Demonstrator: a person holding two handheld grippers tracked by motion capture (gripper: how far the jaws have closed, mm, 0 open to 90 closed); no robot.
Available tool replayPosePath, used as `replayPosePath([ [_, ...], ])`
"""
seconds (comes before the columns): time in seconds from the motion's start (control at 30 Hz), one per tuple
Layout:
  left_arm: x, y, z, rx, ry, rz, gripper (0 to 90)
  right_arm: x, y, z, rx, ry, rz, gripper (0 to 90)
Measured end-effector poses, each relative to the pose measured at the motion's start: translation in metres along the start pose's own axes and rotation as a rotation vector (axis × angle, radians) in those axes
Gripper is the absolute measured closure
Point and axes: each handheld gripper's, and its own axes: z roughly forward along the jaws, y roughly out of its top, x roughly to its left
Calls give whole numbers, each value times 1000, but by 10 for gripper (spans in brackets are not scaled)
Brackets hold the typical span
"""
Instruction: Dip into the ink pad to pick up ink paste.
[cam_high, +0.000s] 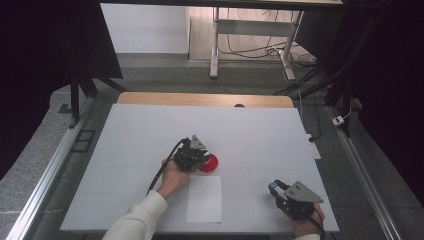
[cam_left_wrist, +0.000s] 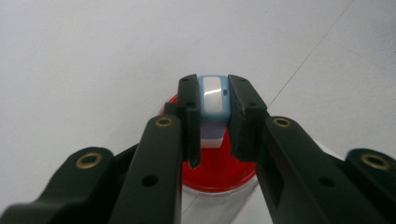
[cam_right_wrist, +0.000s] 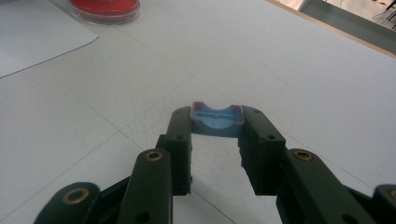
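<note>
My left gripper (cam_high: 201, 160) hangs over a round red dish (cam_high: 211, 164) near the table's middle. In the left gripper view its jaws (cam_left_wrist: 214, 91) are shut on a small light-blue and white block (cam_left_wrist: 213, 99), held just above the red dish (cam_left_wrist: 215, 175). My right gripper (cam_high: 276, 188) rests low at the front right of the table. Its jaws (cam_right_wrist: 217, 116) grip a small blue cap-like piece (cam_right_wrist: 217, 120) with a pinkish rim, close to the white table top. The blue piece (cam_high: 273, 186) shows at that gripper's tip in the high view.
A white sheet of paper (cam_high: 204, 198) lies in front of the red dish, between the two hands. The white table (cam_high: 150, 130) has a wooden edge (cam_high: 200, 99) at the back. Metal rails run along both sides, and a desk frame with cables stands beyond.
</note>
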Motion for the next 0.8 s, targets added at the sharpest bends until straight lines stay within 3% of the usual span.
replayPosePath([
  [0.8, -2, -1, 1, 4, 11, 14, 759, 1, 0, 0, 3, -1, -3, 650],
])
